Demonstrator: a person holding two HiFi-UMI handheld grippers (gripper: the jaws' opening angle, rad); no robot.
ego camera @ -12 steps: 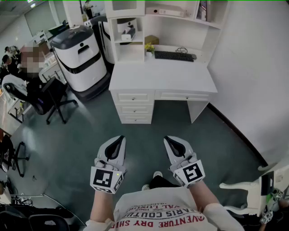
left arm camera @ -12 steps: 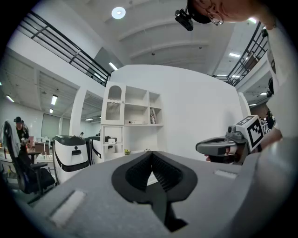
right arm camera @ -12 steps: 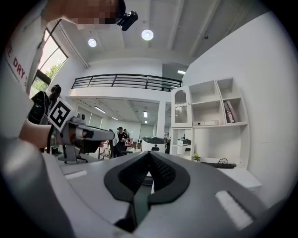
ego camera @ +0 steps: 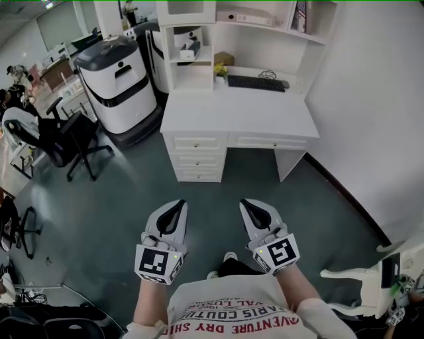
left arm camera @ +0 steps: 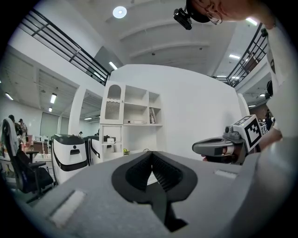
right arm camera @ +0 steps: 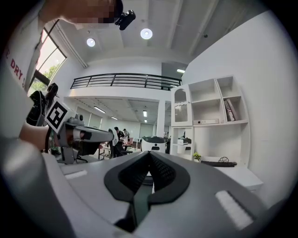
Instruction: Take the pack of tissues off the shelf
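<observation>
A white desk point(ego camera: 238, 116) with a shelf unit point(ego camera: 192, 73) on it stands a few steps ahead of me. A white and black item point(ego camera: 189, 48) sits in the left cubby. A flat white box point(ego camera: 242, 18) lies on the upper shelf and a brownish box point(ego camera: 223, 58) lower down. I cannot tell which of these is the tissue pack. My left gripper point(ego camera: 177, 206) and right gripper point(ego camera: 248, 205) hang side by side over the floor, far short of the desk. Both are shut with nothing in them. The shelf unit point(left arm camera: 132, 125) shows far beyond my left gripper point(left arm camera: 152, 160), and the shelf unit point(right arm camera: 209, 121) lies beyond my right gripper point(right arm camera: 149, 158).
Two white wheeled machines point(ego camera: 119, 79) stand left of the desk, with a black office chair point(ego camera: 66, 142) nearer. A keyboard point(ego camera: 255, 82) and a small plant point(ego camera: 219, 69) are on the desk. A white wall runs along the right, and a white chair point(ego camera: 368, 278) stands near me.
Both grippers have hardly moved. The left one has shifted very slightly to the right.
</observation>
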